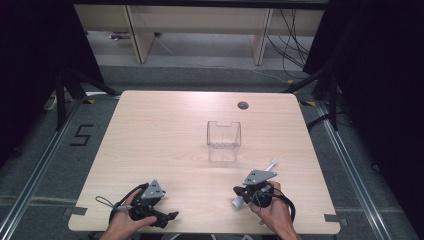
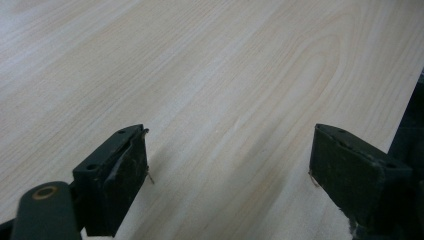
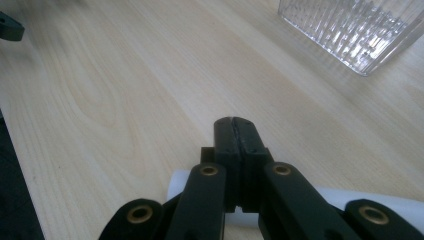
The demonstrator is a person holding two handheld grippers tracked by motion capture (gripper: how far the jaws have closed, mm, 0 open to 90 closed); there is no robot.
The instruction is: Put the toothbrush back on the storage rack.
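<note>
A clear ribbed plastic box (image 1: 223, 140) stands open-topped near the middle of the wooden table (image 1: 165, 130); one corner of it, the clear box (image 3: 355, 30), appears at the top right of the right gripper view. My right gripper (image 1: 237, 190) (image 3: 235, 125) rests near the front right with its jaws pressed together and nothing between them. A white tube (image 1: 272, 164) (image 3: 380, 200) lies on the table underneath that gripper's body. My left gripper (image 1: 169, 217) (image 2: 230, 160) sits at the front left, jaws wide open over bare wood.
A round cable hole (image 1: 243, 105) sits near the table's far edge. Wooden furniture legs (image 1: 142, 40) and loose cables (image 1: 292, 45) lie on the floor beyond. Black curtains flank both sides. A part of the left gripper (image 3: 10, 27) shows far off.
</note>
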